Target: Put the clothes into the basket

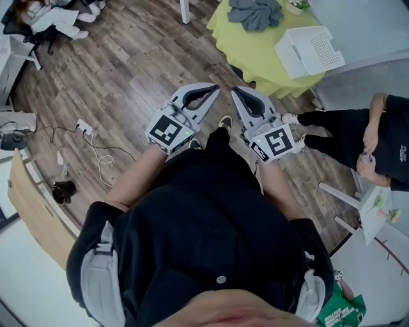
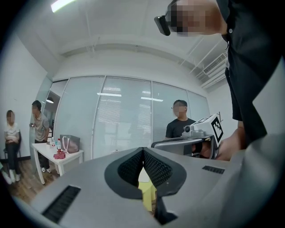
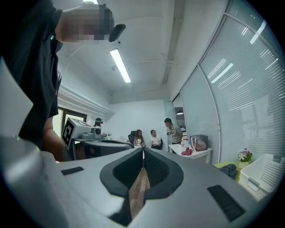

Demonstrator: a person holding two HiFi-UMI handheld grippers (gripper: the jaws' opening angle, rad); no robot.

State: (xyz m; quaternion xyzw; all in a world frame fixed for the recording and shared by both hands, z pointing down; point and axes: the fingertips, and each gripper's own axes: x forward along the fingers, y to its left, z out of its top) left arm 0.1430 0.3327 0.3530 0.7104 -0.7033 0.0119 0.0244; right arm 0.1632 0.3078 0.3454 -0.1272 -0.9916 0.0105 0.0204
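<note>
A heap of grey clothes (image 1: 255, 13) lies on a round table with a yellow-green cloth (image 1: 252, 57), and a white slatted basket (image 1: 310, 51) stands at that table's right edge. Both grippers are held close in front of the person's chest, pointing toward the table and well short of it. My left gripper (image 1: 211, 89) is shut with nothing in it; its ribbed pads (image 2: 133, 167) meet at the tip. My right gripper (image 1: 235, 91) is shut and empty too. In the right gripper view the basket (image 3: 265, 173) and clothes (image 3: 230, 170) sit low at the right.
A person in black (image 1: 377, 134) stands right of the table near a small white stand (image 1: 374, 204). Another person sits at the far left (image 1: 48, 19). A power strip with a cable (image 1: 86, 128) lies on the wood floor, and a wooden board (image 1: 32, 204) leans at the left.
</note>
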